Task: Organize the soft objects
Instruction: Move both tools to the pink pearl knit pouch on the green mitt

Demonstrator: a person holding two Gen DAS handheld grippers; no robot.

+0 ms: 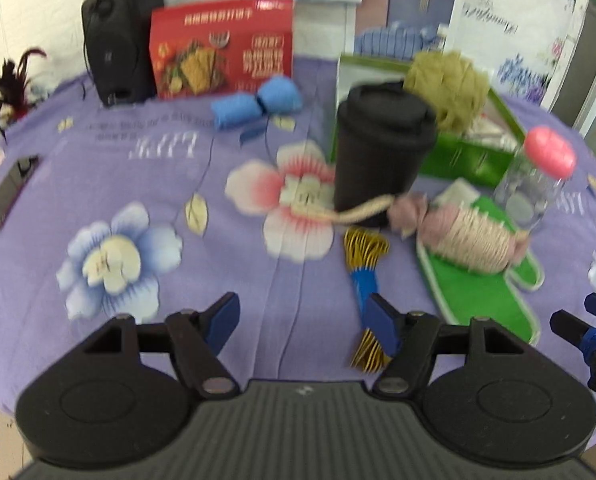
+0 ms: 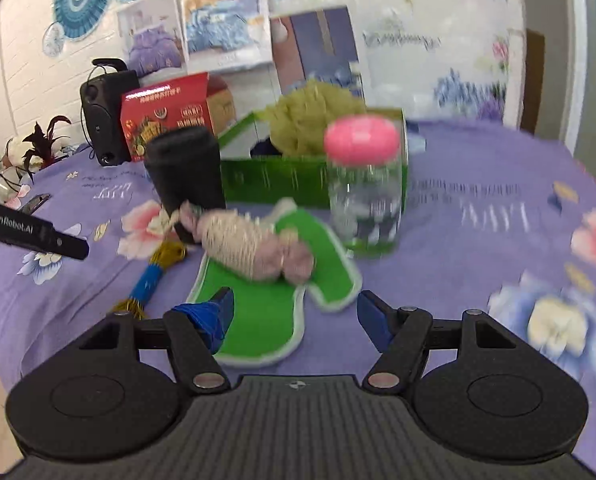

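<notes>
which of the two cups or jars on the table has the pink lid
The clear jar, standing beside the green box. The other, the black cup, is opaque with a black lid.

Tablecloth [image 1: 138,168]: purple printed cloth, matt, creased.
Black cup [image 1: 381,152]: matt plastic look, lid same finish.
Jar [image 2: 363,204]: clear glossy, glass or plastic unclear; pink cap [image 2: 359,140] smooth plastic.
Green mitt [image 2: 266,320]: felt-like cloth, matt, white trim.
Bundle [image 2: 254,252]: pink cloth wound in rough pale twine.
Bath pouf [image 1: 449,88]: olive mesh, frilly.
Blue roll [image 1: 254,106]: soft foam or sponge look.
Red box [image 1: 222,46]: printed cardboard, slight sheen.
Green box [image 2: 274,180]: glossy card.
Phone [image 1: 8,194]: glossy screen.
</notes>
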